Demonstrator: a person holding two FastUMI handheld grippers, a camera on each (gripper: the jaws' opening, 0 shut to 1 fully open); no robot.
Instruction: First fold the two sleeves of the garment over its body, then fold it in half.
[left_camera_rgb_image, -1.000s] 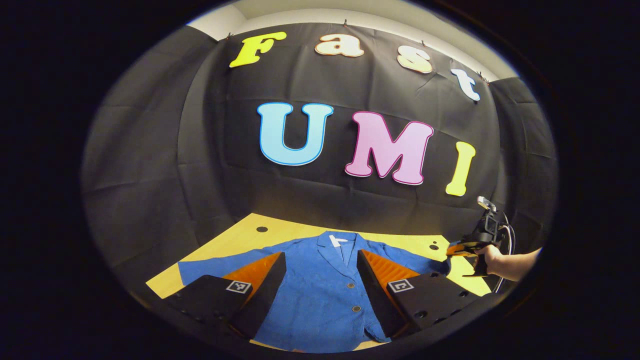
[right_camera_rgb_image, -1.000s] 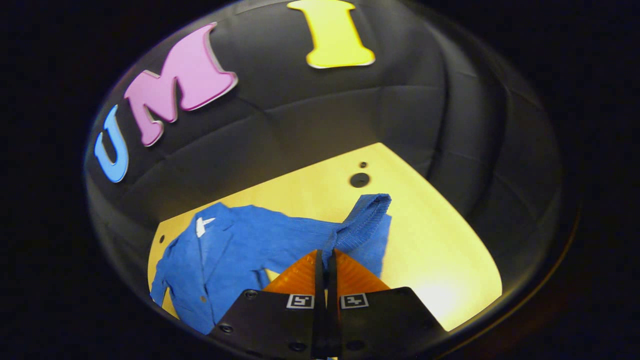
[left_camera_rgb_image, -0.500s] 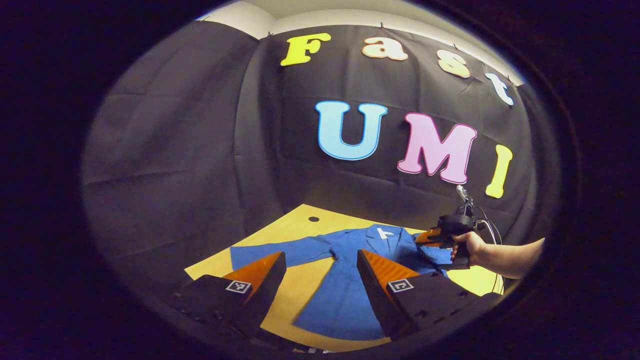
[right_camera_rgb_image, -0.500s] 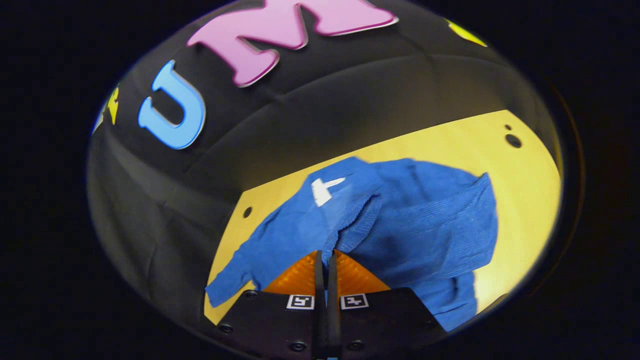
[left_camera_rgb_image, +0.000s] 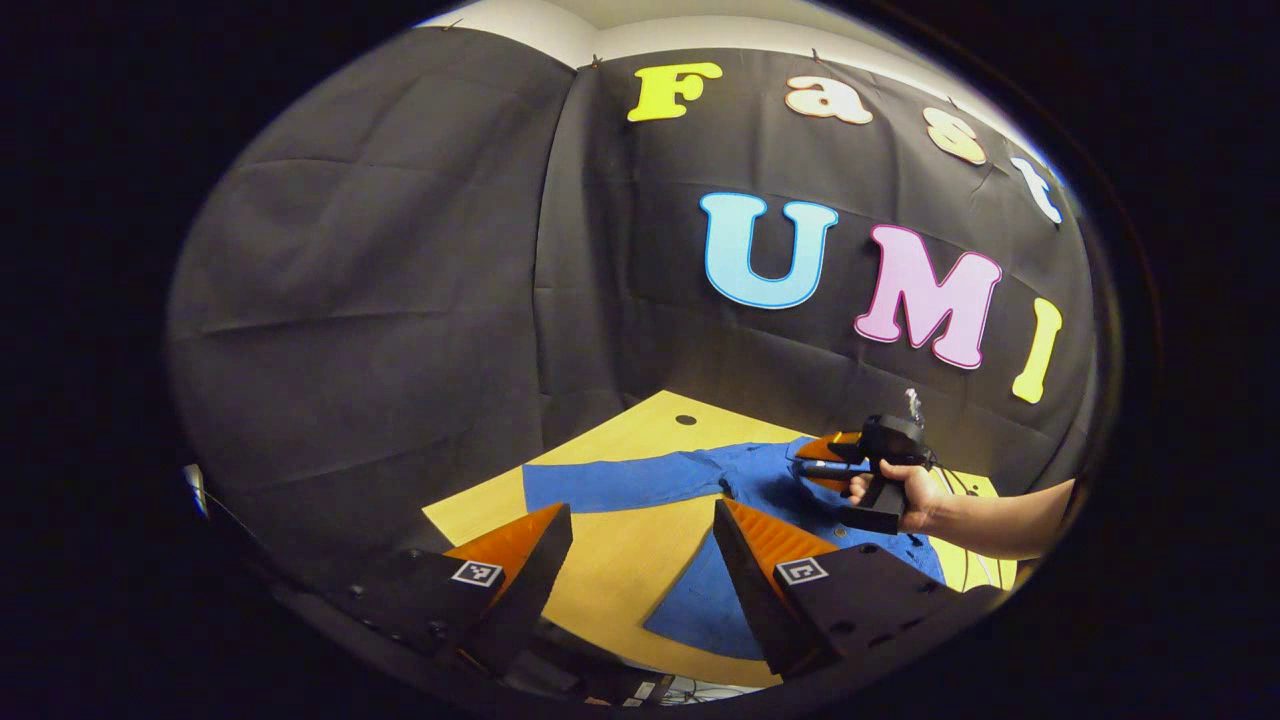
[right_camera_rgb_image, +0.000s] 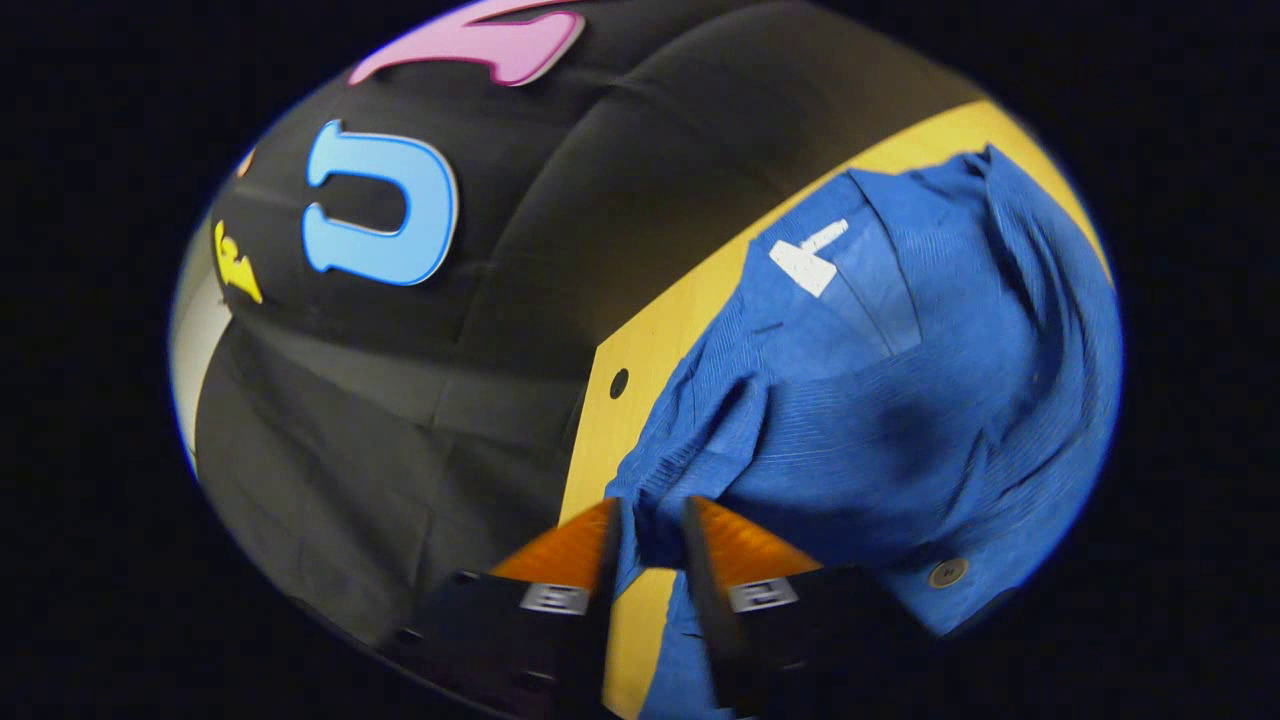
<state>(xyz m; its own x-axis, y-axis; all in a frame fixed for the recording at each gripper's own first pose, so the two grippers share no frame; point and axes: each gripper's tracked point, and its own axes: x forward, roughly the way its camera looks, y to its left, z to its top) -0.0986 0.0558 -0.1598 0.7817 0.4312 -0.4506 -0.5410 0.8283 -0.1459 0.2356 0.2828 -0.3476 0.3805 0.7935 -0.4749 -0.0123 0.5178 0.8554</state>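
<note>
Jacket (right_camera_rgb_image: 880, 420), one, lay on one table (left_camera_rgb_image: 610, 560); our two grippers: left gripper (left_camera_rgb_image: 640, 560) spread empty, right gripper (right_camera_rgb_image: 648, 560) parted around cloth.

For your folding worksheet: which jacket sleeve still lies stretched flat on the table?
The sleeve beyond the left gripper; the other is folded over the jacket body at the right gripper.

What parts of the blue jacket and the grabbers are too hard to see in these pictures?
- Jacket hem, right gripper view: cut off by the picture's edge.
- Right gripper, same view: motion blur; fingers slightly apart with cloth between, so whether they pinch the sleeve is unclear.
- Right gripper tips, left gripper view: too small to judge.
- Jacket's near side, left gripper view: hidden behind the left gripper's finger.
</note>
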